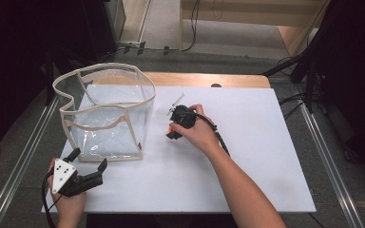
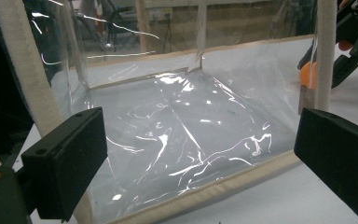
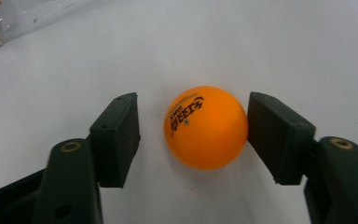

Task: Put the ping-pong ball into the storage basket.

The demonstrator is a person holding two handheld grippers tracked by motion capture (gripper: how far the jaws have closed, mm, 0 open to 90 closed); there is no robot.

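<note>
An orange table-tennis ball (image 3: 205, 127) with black print lies on the white table sheet (image 1: 247, 156). My right gripper (image 3: 191, 116) is open around it: the right jaw is at the ball's side, the left jaw stands a gap away. From above, the right gripper (image 1: 175, 129) points down at the ball (image 1: 170, 127), just right of a clear plastic bag (image 1: 105, 114) with beige trim. My left gripper (image 1: 88, 159) is open at the bag's near left corner. In the left gripper view, the left gripper (image 2: 198, 121) faces the bag's clear wall (image 2: 177, 130), holding nothing.
The bag stands upright with its mouth open on the left half of the sheet. A wooden tabletop edge (image 1: 204, 78) shows behind the sheet. Metal rails (image 1: 330, 161) run along both sides. The sheet's right half is bare.
</note>
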